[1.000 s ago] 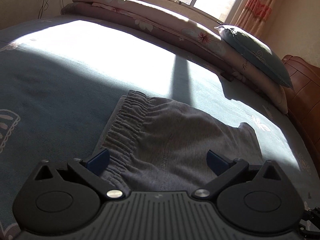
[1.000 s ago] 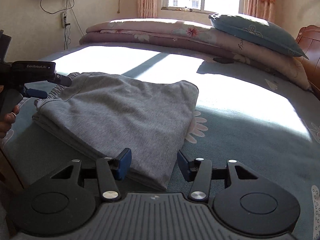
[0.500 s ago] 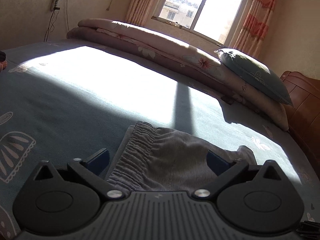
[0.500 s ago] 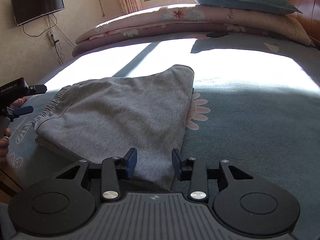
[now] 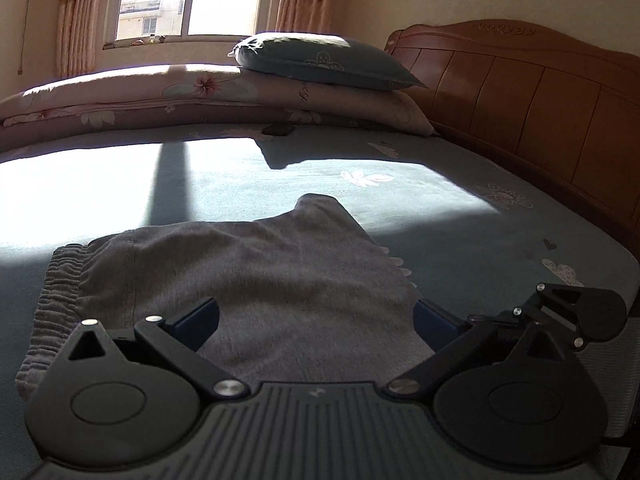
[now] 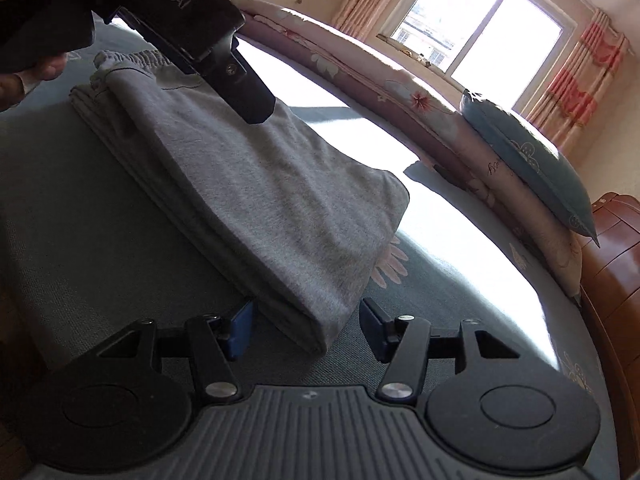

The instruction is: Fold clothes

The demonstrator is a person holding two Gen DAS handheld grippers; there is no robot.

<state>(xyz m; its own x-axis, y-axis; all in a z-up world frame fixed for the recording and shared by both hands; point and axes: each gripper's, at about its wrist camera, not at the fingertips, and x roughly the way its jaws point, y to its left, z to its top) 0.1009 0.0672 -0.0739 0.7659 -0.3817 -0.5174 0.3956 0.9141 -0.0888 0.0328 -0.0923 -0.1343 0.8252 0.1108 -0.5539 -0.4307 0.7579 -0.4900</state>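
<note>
Right wrist view shows the shorts (image 6: 248, 200) folded in a neat stack on the bed (image 6: 460, 300), both tools spread and empty, the right tool (image 6: 306, 330) straddling a corner after just widening, the left tool (image 5: 316, 320) above the stack, so little folding looks left.

The left hand-held gripper (image 6: 256, 110) entered from the picture's top left corner, its body cut off, hiding part of the grey shorts' (image 6: 260, 200) waistband; a small dark object (image 5: 278, 130) under the quilt was unidentifiable.

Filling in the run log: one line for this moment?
grey shorts: folded, on bed | left gripper: open, over shorts | right gripper: open, just widened, straddling near corner
</note>
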